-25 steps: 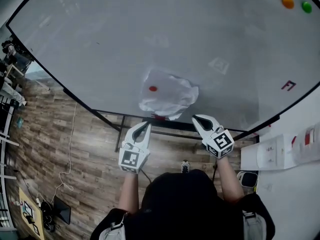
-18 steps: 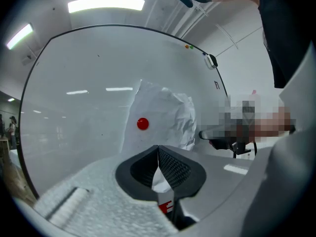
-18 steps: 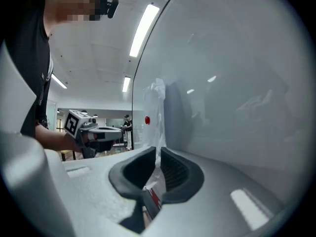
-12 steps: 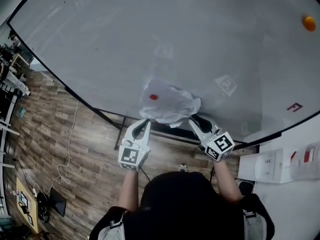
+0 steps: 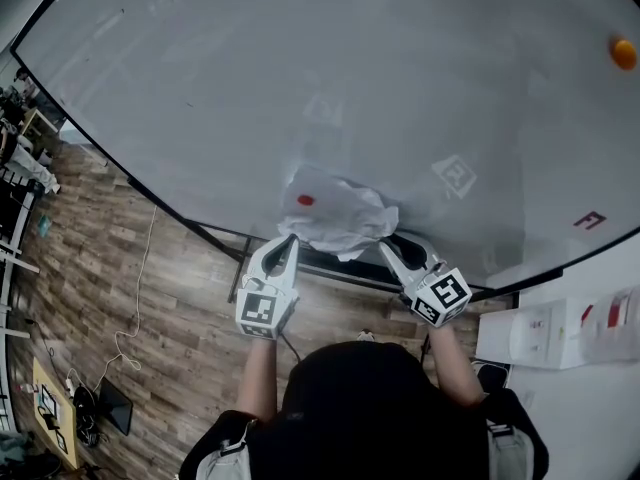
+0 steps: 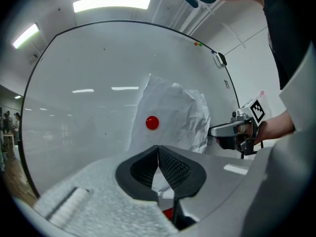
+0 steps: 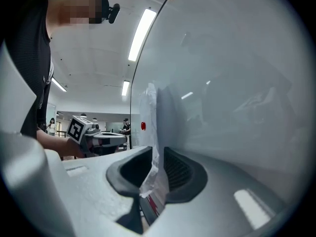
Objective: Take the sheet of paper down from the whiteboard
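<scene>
Sheet: the crumpled white sheet of paper (image 5: 335,213) hangs low on the glossy white whiteboard (image 5: 300,88), near its bottom edge. A small round red magnet (image 5: 306,200) pins it close to its upper left, and its right side bulges off the board.

Change: a second ago both tools hung below the sheet, clear of it. They have since come up to its lower edge, one at each bottom corner. The sheet and the magnet sit where they did on the board.

Right gripper: the right gripper (image 5: 392,246) is at the lower right corner. Its own view shows the creased edge running between the two dark ribbed pads, which look closed in on it, pinching the paper.

Left gripper: the left gripper (image 5: 287,240) has its pads pressed together, with the tips against the lower left corner. Paper shows through the gap beneath the pads, but I cannot tell whether any of it is caught.

Meaning: the approach looks finished and a hold is being taken, firmer on the right than on the left. The sheet is not yet off the board.

Next: a pull away from the board would likely have to slide the paper out from under the magnet. It could tear there if tugged sharply.

Surroundings: a round orange magnet (image 5: 624,53) sits far off at the board's upper right, and the wood-plank floor (image 5: 130,268) lies below.
</scene>
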